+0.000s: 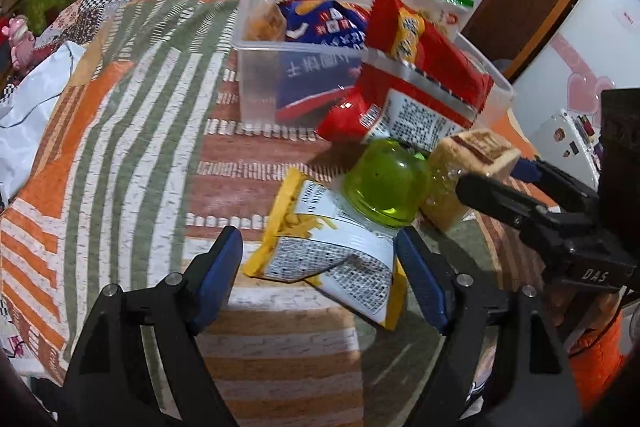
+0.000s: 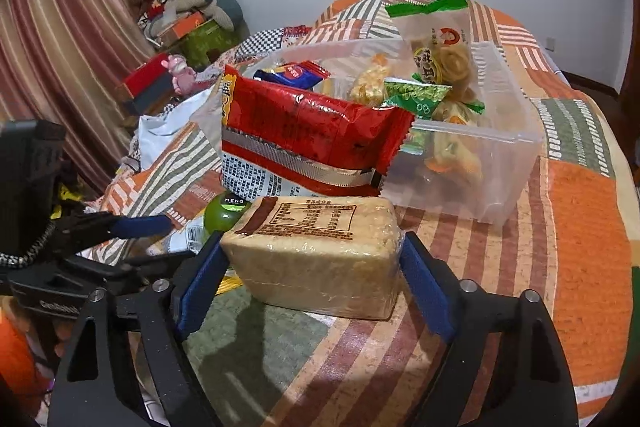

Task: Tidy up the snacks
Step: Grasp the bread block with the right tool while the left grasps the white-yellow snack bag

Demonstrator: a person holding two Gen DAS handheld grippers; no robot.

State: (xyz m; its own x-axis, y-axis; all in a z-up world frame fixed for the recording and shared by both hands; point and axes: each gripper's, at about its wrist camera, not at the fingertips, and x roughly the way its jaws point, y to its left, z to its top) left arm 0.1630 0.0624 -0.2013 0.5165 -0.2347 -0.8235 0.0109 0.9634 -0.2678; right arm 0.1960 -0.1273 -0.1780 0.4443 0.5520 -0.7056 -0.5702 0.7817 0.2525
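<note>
Snack block (image 2: 316, 259) clamped in right claw (image 2: 316, 267) — left claw (image 1: 320, 279) spread wide.

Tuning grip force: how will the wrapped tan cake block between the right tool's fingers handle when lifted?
The cake block looks crumbly and probably light, so hard squeezing could crush it. Its clear glossy wrap may slip against the right tool pads. Its boxy shape makes rolling unlikely.

Patchwork quilted bed (image 1: 132, 131); clear bin (image 2: 516, 163), yellow fries packet (image 1: 320, 251), green jelly cup (image 1: 384, 183) lying on it
</note>
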